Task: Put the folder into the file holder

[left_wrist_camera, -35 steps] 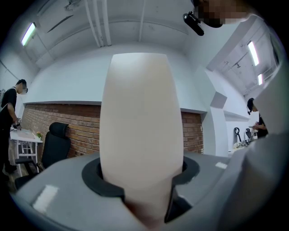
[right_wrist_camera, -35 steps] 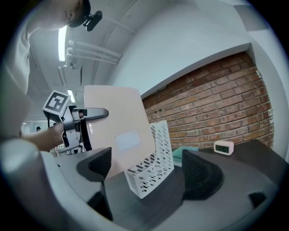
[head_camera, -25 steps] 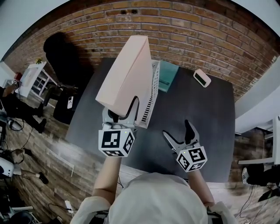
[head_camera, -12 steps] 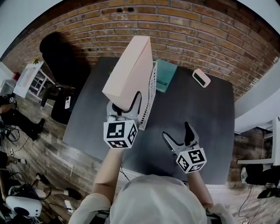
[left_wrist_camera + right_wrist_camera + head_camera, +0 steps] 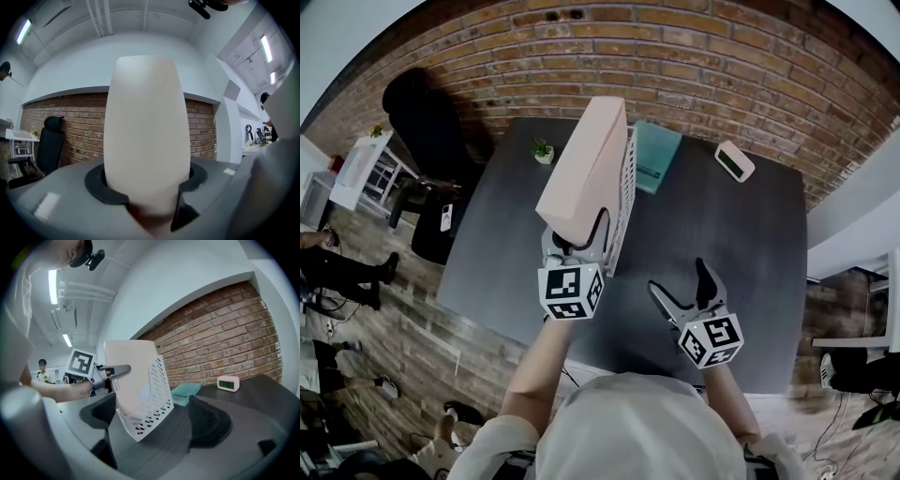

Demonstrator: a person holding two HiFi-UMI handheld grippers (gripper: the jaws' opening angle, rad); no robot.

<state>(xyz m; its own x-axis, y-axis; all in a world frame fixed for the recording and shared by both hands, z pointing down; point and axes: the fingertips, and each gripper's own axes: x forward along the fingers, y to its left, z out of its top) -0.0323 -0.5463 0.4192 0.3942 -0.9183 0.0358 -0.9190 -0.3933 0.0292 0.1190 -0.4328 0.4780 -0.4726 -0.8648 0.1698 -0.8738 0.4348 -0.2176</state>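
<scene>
A pale pink folder [image 5: 586,169] stands upright on edge, and my left gripper [image 5: 577,232] is shut on its near end. In the left gripper view the folder [image 5: 147,131] fills the gap between the jaws. The white perforated file holder [image 5: 624,202] stands on the dark table [image 5: 741,244] just right of the folder. In the right gripper view the folder [image 5: 129,376] has its lower part inside the file holder [image 5: 152,397]. My right gripper [image 5: 679,278] rests open near the table's front, right of the holder, with nothing between its jaws.
A teal book [image 5: 656,157] lies behind the holder, and a white clock [image 5: 734,164] sits at the back right. A small potted plant [image 5: 543,150] is at the back left. A black chair [image 5: 427,122] and a brick wall [image 5: 694,56] border the table.
My left gripper has sunk and shifted right with the folder, which now sits lower against the file holder. The right gripper has stayed put.
</scene>
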